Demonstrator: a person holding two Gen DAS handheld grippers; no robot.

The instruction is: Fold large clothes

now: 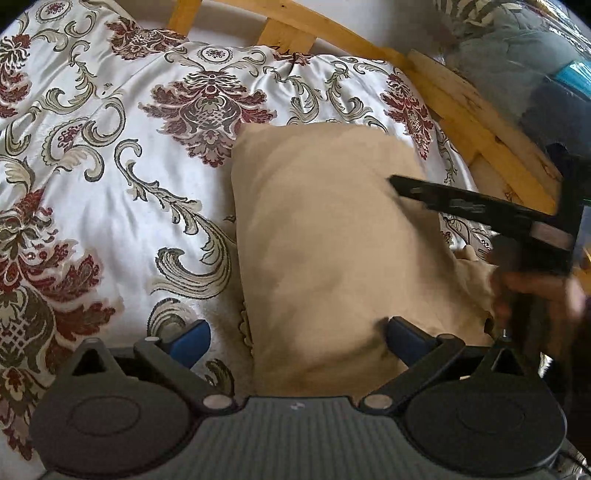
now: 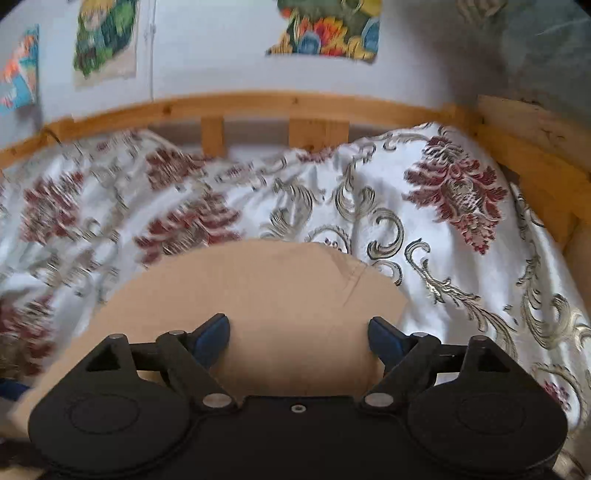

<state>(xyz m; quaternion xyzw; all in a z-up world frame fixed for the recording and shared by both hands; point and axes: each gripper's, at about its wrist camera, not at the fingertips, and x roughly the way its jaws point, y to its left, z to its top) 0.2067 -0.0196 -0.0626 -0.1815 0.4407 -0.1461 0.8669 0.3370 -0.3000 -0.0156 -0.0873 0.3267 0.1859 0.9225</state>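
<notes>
- On the bed, a folded tan cloth garment (image 1: 332, 236) lies flat as a neat rectangle on top of a shiny white satin bedspread with dark red floral medallions and grey-gold scrolls (image 1: 110, 177). Pretty tidy, edges mostly straight, with a bit of loose fabric bunched at its right side in the left wrist view.
- The left gripper (image 1: 297, 338) hangs over the near end of the garment with its jaws spread wide. One blue fingertip (image 1: 190, 341) sits over the bedspread just off the garment's left edge, the other over the tan cloth. Nothing is pinched between them.
- The right gripper (image 2: 298, 338) also has its jaws well apart, both blue tips over the garment's near part, and it's got hold of nothing either.
- From the left wrist view you can see that right gripper coming in from the right side as a black, blurry shape, with a person's hand (image 1: 535, 299) wrapped around its handle.
- A light wooden slatted bed frame (image 2: 258, 105) runs along the far side of the bedspread, against a white wall (image 2: 207, 55).
- Colourful floral paper pictures (image 2: 327, 27) are stuck on that wall; they're blurry.
- Off in the far right corner there's a grey-green bundle in clear plastic (image 1: 517, 55).
</notes>
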